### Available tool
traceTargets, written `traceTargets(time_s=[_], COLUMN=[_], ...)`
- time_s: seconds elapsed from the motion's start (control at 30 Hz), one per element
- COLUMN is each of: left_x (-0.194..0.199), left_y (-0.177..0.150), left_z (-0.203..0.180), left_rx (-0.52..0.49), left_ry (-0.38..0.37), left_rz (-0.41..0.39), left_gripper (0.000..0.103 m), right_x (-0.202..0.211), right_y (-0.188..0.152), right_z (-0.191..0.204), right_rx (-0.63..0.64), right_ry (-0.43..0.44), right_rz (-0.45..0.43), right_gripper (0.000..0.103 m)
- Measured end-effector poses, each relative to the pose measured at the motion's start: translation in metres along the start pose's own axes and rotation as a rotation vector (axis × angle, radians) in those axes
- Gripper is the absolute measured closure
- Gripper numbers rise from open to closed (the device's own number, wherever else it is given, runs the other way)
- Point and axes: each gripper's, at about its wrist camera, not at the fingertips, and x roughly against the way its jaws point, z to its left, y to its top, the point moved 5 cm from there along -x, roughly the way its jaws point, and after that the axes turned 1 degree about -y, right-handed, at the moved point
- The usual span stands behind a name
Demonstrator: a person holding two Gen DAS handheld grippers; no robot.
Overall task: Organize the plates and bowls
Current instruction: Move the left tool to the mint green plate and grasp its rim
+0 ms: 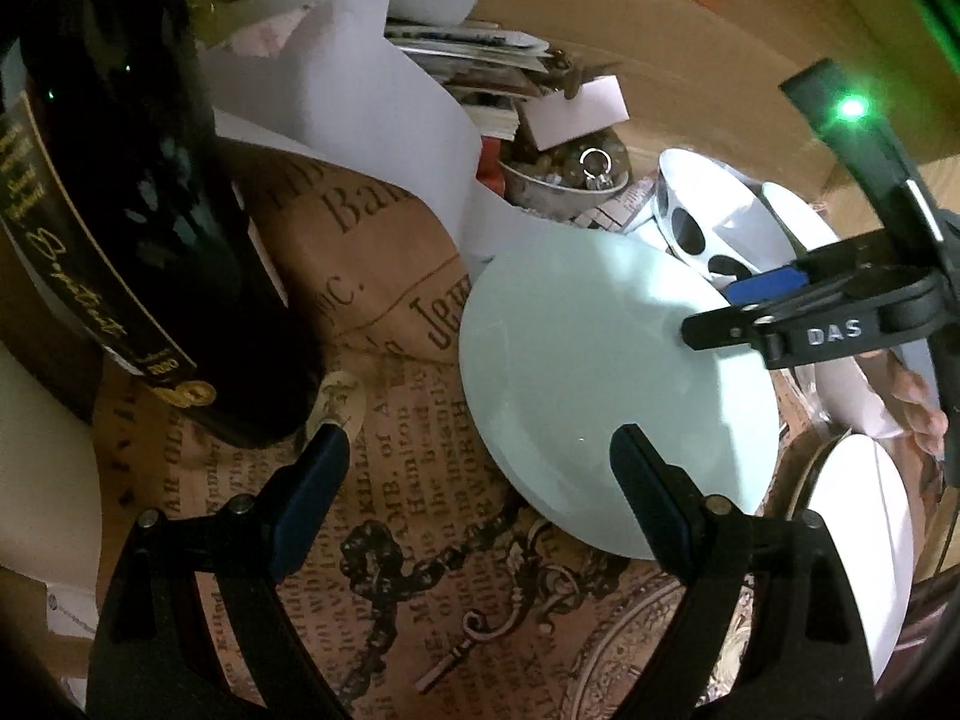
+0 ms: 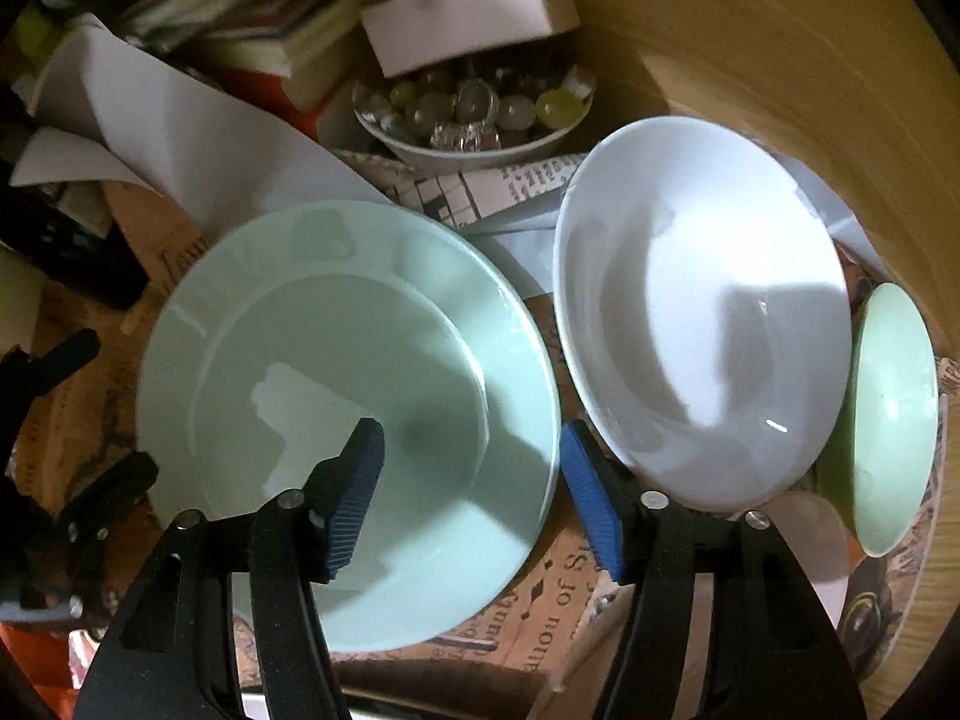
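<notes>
The pale green plate (image 2: 342, 414) lies flat on a table covering printed like old newspaper (image 1: 384, 480), and everything else can be placed from it. Nearest, the right gripper (image 2: 474, 498) hangs over the plate's right rim with its jaws apart: one blue pad sits above the plate's well and the other just outside the rim, so the rim lies between them, but neither pad presses on it. The left gripper (image 1: 480, 450) hovers at the plate's left edge, jaws spread wide and holding nothing; one fingertip is over the printed covering, the other over the plate's near rim. Just to the right of the plate a white bowl (image 2: 702, 312) rests, its rim close to the plate's, and beyond that bowl, at the far right, a small green bowl (image 2: 894, 420) stands tilted on edge. To the plate's left in the left wrist view a dark wine bottle (image 1: 150, 192) with a gold-lettered label rises close by. Behind the plate lie curled white sheets of paper (image 2: 198, 138), then a small bowl of glass beads (image 2: 474, 120), and farthest back a pile of books and a white box (image 2: 474, 6).
</notes>
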Motion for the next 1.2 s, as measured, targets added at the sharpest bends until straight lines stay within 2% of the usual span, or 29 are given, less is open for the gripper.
traceTargets(time_s=[0.1,0.23,0.33,0.47,0.63,0.77,0.97,1.03,1.2], left_x=[0.001,0.004,0.005,0.006,0.001,-0.001,-0.005,-0.004,-0.003], left_y=[-0.001,-0.001,0.0,-0.002,-0.009,-0.013,-0.016,-0.018,-0.02], left_z=[0.0,0.0,0.002,0.006,0.015,0.018,0.007,0.001,-0.01], left_rx=[-0.003,-0.004,-0.004,-0.01,0.016,0.024,-0.005,-0.023,-0.043], left_ry=[-0.011,-0.022,-0.02,-0.021,-0.043,-0.05,-0.071,-0.078,-0.075], left_rz=[-0.009,-0.02,-0.025,-0.004,0.046,0.06,0.073,0.072,0.066], left_gripper=[0.013,0.014,0.016,0.026,0.046,0.05,0.05,0.05,0.051], right_x=[-0.008,-0.012,-0.01,-0.002,0.004,0.005,-0.003,-0.007,-0.005], right_y=[0.002,0.003,0.004,0.007,0.001,-0.003,-0.01,-0.01,-0.007], right_z=[0.004,0.011,0.019,0.011,0.016,0.022,0.036,0.04,0.034], right_rx=[0.013,-0.002,-0.015,-0.025,-0.019,-0.004,0.06,0.05,0.03], right_ry=[-0.032,-0.015,-0.001,0.034,0.056,0.059,-0.007,-0.001,0.001], right_rz=[0.027,0.018,-0.001,-0.012,-0.02,-0.021,-0.012,-0.011,-0.038], right_gripper=[0.039,0.032,0.034,0.047,0.062,0.066,0.063,0.063,0.072])
